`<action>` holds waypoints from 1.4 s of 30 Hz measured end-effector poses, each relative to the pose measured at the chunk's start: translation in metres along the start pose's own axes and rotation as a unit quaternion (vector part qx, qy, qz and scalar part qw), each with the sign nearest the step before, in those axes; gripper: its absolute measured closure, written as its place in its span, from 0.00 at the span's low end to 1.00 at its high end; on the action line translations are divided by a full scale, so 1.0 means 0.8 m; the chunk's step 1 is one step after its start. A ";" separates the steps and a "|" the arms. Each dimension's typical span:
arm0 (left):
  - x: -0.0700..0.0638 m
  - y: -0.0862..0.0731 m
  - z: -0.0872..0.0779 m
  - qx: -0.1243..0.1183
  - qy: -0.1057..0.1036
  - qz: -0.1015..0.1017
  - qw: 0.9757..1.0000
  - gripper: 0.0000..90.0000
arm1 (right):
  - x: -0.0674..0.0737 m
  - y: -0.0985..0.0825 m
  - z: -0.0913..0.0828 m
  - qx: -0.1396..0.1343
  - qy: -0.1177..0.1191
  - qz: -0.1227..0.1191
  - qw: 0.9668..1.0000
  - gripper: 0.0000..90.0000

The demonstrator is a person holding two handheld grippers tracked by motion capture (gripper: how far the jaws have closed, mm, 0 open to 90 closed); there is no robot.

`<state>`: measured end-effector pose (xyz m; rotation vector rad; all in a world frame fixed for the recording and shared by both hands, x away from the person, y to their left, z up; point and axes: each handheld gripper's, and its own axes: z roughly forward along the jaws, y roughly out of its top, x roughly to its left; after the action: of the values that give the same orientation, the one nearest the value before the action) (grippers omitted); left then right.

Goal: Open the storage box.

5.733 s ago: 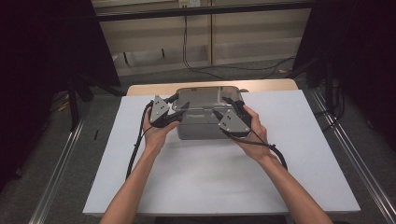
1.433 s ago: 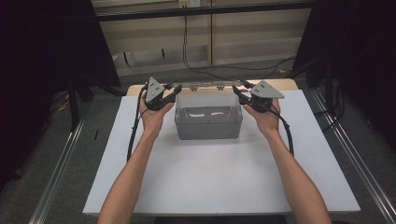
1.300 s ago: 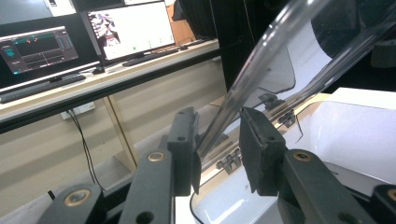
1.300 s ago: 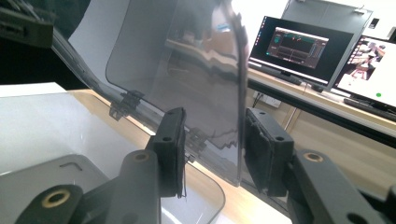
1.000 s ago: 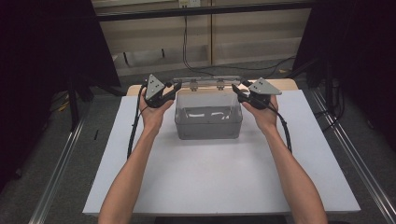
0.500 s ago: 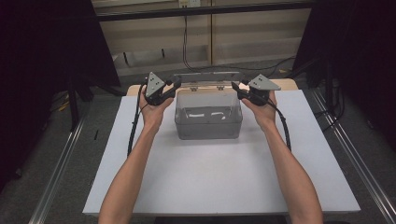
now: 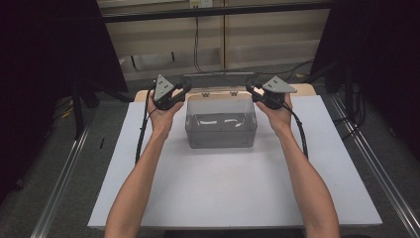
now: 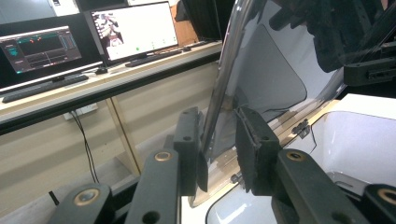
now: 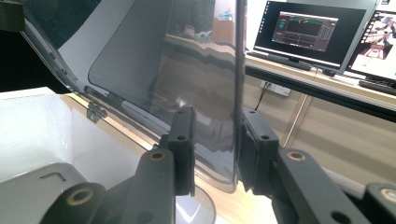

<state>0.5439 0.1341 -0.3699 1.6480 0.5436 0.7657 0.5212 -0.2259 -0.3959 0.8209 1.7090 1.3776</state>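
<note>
A clear plastic box [image 7: 221,126] stands at the back of the white board [image 7: 223,193]. Its hinged lid [image 7: 218,81] is raised upright at the rear. My left gripper [image 7: 185,89] is shut on the lid's left edge, and the lid [image 8: 261,84] runs between its pads [image 8: 219,154]. My right gripper [image 7: 252,89] holds the right edge. Its jaws have just been closing, with the lid's rim [image 9: 154,60] filling the gap between the pads [image 9: 215,154]. The open box shows below in both gripper views [image 8: 364,135] [image 9: 37,130].
The board lies on a wooden table [image 7: 307,89]. Behind it are a shelf with cables and a desk with monitors [image 8: 135,28] [image 9: 308,28]. Metal floor rails [image 7: 381,173] run along both sides. The board's front half is bare.
The lid, closed several seconds ago, has swung up on its rear hinges to upright. Both hands went back with it. Over the last second they hardly shifted and the lid tipped up slightly more.
</note>
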 end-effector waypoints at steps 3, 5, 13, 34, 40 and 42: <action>0.001 -0.001 0.001 0.000 0.003 0.002 1.000 0.79 | 0.000 0.001 0.000 0.000 0.000 0.001 1.000 0.77; 0.001 -0.002 0.003 0.003 0.004 0.002 1.000 0.78 | 0.000 0.001 0.001 -0.001 -0.001 0.003 1.000 0.77; 0.003 -0.017 0.013 0.024 0.008 0.006 1.000 0.78 | -0.002 0.002 0.002 0.000 0.000 0.004 1.000 0.77; 0.010 -0.031 0.029 0.037 0.010 0.002 0.999 0.78 | -0.004 0.007 0.006 0.004 -0.002 0.006 1.000 0.78; 0.012 -0.028 0.031 0.039 0.007 0.003 0.999 0.80 | -0.007 0.008 0.009 0.004 -0.004 0.009 1.000 0.78; 0.013 -0.028 0.031 0.042 0.007 0.002 0.999 0.81 | -0.007 0.008 0.009 0.003 -0.005 0.011 1.000 0.78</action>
<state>0.5703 0.1295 -0.3925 1.7223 0.5882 0.7665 0.5307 -0.2260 -0.3895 0.8517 1.7015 1.3819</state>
